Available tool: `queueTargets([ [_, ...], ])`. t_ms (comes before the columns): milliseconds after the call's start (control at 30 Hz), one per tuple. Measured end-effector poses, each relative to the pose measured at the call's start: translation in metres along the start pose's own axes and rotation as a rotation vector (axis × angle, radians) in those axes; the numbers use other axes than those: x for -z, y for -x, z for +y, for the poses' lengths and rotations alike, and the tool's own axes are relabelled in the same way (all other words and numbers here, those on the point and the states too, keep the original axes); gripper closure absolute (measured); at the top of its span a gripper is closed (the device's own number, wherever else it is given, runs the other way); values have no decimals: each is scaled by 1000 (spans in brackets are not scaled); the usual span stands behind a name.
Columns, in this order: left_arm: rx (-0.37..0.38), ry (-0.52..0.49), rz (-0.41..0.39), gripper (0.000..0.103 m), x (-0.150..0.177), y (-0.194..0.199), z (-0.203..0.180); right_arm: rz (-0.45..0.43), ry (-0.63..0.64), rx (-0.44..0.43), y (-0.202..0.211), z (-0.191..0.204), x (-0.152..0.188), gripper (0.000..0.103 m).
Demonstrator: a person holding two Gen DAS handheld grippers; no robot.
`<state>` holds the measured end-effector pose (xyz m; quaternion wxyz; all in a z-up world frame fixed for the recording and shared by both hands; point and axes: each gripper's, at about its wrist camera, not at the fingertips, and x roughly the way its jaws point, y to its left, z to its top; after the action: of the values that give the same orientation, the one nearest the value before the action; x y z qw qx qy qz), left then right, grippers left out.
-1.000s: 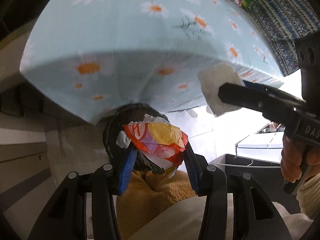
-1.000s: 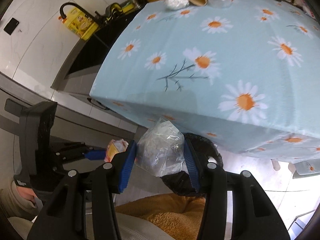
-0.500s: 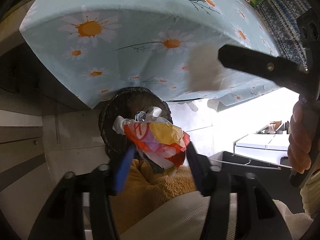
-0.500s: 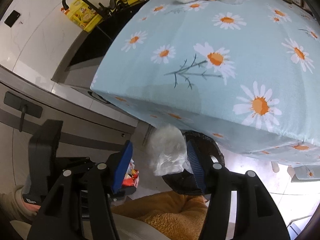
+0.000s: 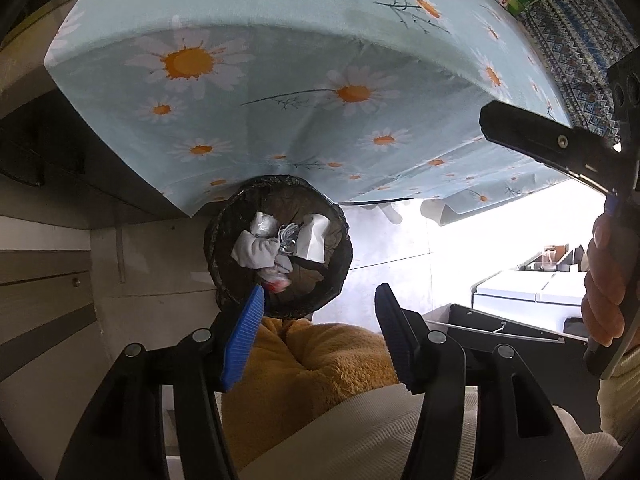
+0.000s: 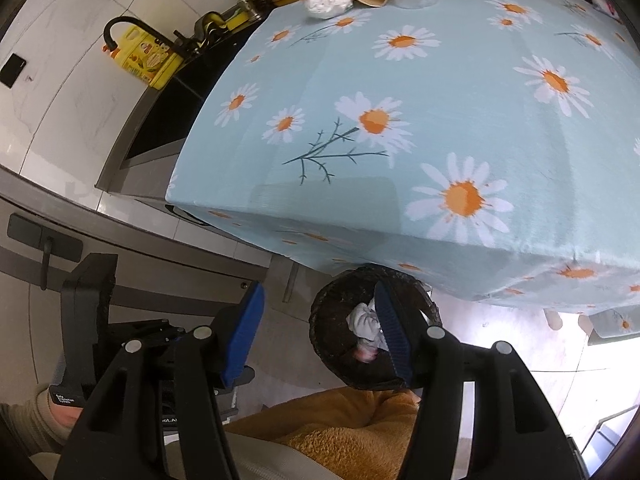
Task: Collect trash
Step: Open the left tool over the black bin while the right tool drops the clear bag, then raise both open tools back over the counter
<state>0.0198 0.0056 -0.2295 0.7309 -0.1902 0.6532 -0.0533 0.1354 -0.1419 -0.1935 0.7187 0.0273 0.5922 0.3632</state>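
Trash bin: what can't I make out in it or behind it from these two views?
- Right wrist: the right hand-held gripper finger covers part of the trash bin contents.
- Left wrist: the red scrap is blurred, partly behind the left hand-held gripper finger.
- Tabletop items: cut off by the frame edge.

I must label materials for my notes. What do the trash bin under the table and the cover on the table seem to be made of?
The trash bin looks lined with a thin black plastic bag: its rim is wrinkled and slightly glossy. What lies beneath the liner cannot be told. The tablecloth appears to be matte woven fabric, light blue with printed daisies; it drapes and folds softly over the table edge.
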Motion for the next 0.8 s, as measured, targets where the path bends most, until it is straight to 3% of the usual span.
queueTargets([
  [467,23,-28,-65,47,-13,24,0,-45,-8,23,13,6,-2,45],
  [800,44,-91,-168,47,-26,65,5,-140,-12,56,32,27,-10,45],
])
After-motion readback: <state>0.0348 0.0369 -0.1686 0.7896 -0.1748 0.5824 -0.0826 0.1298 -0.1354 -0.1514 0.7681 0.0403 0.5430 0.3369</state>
